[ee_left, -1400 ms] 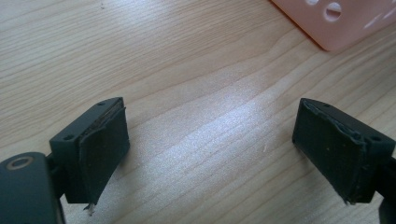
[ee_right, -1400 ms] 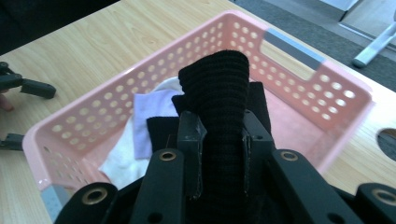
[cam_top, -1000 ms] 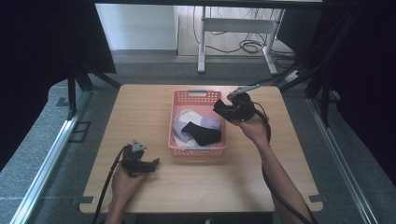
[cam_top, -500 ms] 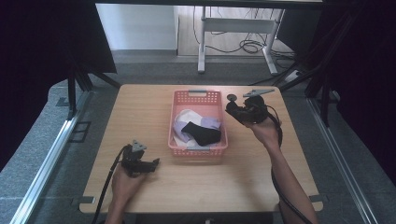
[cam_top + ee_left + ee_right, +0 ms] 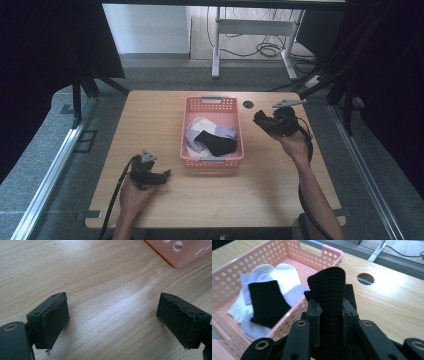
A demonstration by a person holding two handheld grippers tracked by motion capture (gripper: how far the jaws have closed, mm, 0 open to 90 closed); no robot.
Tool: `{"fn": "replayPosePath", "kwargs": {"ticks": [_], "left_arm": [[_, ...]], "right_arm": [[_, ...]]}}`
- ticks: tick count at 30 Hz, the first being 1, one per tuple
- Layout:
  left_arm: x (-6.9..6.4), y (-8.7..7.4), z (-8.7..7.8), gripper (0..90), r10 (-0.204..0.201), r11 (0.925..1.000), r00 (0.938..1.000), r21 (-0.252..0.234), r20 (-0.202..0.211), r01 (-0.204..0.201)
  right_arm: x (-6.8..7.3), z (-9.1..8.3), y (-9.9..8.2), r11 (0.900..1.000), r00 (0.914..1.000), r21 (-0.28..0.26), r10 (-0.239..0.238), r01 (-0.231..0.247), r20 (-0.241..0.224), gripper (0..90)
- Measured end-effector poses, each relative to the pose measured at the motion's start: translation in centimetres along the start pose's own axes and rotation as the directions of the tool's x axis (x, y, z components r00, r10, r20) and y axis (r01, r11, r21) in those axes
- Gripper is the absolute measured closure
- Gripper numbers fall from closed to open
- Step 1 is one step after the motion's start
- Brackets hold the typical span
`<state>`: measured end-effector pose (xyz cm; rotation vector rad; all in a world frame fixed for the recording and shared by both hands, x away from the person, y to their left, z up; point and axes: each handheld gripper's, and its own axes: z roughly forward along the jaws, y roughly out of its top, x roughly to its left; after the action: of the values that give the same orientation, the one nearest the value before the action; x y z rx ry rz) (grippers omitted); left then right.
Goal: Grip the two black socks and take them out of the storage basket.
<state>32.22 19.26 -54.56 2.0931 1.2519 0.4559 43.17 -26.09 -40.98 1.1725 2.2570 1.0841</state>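
The left hand-held gripper (image 5: 162,176) rests low over the near left part of the wooden table (image 5: 280,185), its jaws spread wide with nothing but bare wood between them; a corner of the pink basket (image 5: 185,252) shows just beyond it in the left gripper view.

The right hand-held gripper (image 5: 330,315) is clamped on a black sock (image 5: 329,290). The sock is dark ribbed knit, bunched and folded over, and it stands up out of the narrow gap between the pads, its rounded fold rising above them. In the high view this gripper (image 5: 260,120) is held above the table just to the right of the pink basket (image 5: 212,102).

Inside the perforated plastic basket lie a second black sock (image 5: 216,142), flat on top, pale lilac socks (image 5: 249,280) and white socks (image 5: 284,271) under it.

Farther off, a round cable hole (image 5: 248,104) sits in the tabletop near the far edge.
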Motion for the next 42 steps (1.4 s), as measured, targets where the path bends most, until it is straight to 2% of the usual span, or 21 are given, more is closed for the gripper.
{"fn": "replayPosePath", "kwargs": {"ticks": [4,11,18,31,42], "left_arm": [[0.0,0.0,0.0,10.5,0.0,1.0,1.0,0.001,0.001,0.0],[0.0,0.0,0.0,10.5,0.0,1.0,1.0,-0.001,0.0,0.0],[0.0,0.0,0.0,10.4,0.0,1.0,1.0,0.001,0.001,0.0],[0.0,0.0,0.0,10.5,-0.001,1.0,1.0,-0.001,0.0,0.001],[0.0,0.0,0.0,10.4,-0.001,1.0,1.0,-0.001,0.0,0.001]], "right_arm": [[-0.9,-0.3,-0.8,0.9999,0.9995,0.001,0.012,-0.012,0.029,73.5],[-1.6,-0.3,-1.8,0.9995,0.9985,0.001,0.033,-0.033,0.044,73.0],[-2.1,0.6,-3.4,0.9981,0.9972,0.02,0.058,-0.059,0.048,72.8],[-2.0,3.4,-5.9,0.9935,0.9969,0.109,0.026,-0.034,0.074,71.8],[-1.1,5.4,-7.1,0.9853,0.9987,0.171,-0.005,-0.004,0.05,68.9]]}}
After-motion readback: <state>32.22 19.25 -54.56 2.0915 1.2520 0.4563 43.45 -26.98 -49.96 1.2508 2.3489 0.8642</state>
